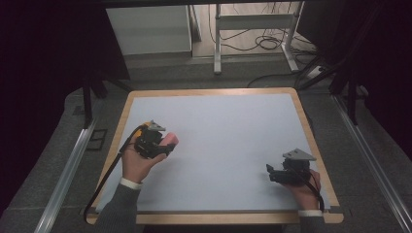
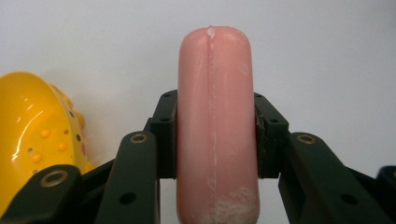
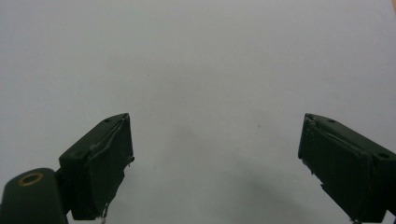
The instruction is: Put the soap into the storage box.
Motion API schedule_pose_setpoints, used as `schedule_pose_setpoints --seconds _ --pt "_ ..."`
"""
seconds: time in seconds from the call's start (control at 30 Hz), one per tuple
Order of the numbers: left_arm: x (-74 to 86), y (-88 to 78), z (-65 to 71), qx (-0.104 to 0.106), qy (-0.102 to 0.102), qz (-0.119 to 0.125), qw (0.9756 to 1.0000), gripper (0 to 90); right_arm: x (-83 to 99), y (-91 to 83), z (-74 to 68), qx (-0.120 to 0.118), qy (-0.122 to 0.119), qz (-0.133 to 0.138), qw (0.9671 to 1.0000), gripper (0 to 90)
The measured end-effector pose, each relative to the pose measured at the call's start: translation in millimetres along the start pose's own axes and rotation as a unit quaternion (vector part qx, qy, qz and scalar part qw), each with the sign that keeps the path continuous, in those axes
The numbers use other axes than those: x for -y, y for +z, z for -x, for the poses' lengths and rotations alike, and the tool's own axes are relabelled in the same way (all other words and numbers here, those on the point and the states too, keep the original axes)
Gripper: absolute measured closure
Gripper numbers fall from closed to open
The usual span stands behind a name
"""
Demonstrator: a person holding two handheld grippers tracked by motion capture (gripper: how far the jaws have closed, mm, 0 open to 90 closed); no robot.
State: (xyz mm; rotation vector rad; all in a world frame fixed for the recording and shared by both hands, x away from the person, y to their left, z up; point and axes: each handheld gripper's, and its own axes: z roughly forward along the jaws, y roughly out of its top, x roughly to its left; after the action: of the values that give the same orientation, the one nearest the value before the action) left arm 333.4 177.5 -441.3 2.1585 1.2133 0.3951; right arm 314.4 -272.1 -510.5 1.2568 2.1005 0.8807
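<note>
A pink sausage (image 2: 216,126) is clamped upright in the left hand-held gripper (image 2: 216,135), just beside what may be a yellow toy (image 2: 39,140); the right hand-held gripper (image 3: 215,158) is spread wide, empty, over the tabletop (image 1: 233,126). The sausage should be kept squarely gripped, clear of the toy

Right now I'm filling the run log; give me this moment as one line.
left gripper: shut on pink sausage | right gripper: open, nothing between jaws | yellow toy: beside sausage

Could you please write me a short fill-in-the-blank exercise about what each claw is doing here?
1. The left claw is shut on a ____ sausage.
2. The right claw is ____ with nothing in it.
3. Beside the sausage lies a ____ toy with dots.

Missing words: pink; open; yellow
</note>
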Motion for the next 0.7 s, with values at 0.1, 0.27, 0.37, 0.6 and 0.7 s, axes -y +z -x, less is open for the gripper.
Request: schedule_pose_setpoints --seconds 0.1,0.27,0.37,0.6,0.7 --pt "-0.9 -0.8 -1.6 -0.001 -0.002 0.001 1.0 60.0 0.8 0.9 0.7 0.002 -0.001 -0.001 1.0 9.9" --pt "-3.2 -2.9 -5.9 -0.004 -0.006 0.001 1.0 60.0 0.7 0.7 0.6 0.004 -0.001 -0.001 1.0 9.9" --pt "-4.3 -3.4 -9.2 -0.006 -0.008 0.003 0.9999 60.0 0.6 0.5 0.4 0.004 -0.001 -0.001 1.0 9.9" --pt "-6.0 -3.1 -13.4 -0.008 -0.013 0.002 0.9999 60.0 0.8 1.1 0.4 0.004 -0.003 -0.002 1.0 9.9" --pt "-7.6 -2.5 -15.0 -0.009 -0.014 0.002 0.9999 60.0 0.9 1.4 -0.3 0.004 -0.003 -0.004 1.0 9.9"
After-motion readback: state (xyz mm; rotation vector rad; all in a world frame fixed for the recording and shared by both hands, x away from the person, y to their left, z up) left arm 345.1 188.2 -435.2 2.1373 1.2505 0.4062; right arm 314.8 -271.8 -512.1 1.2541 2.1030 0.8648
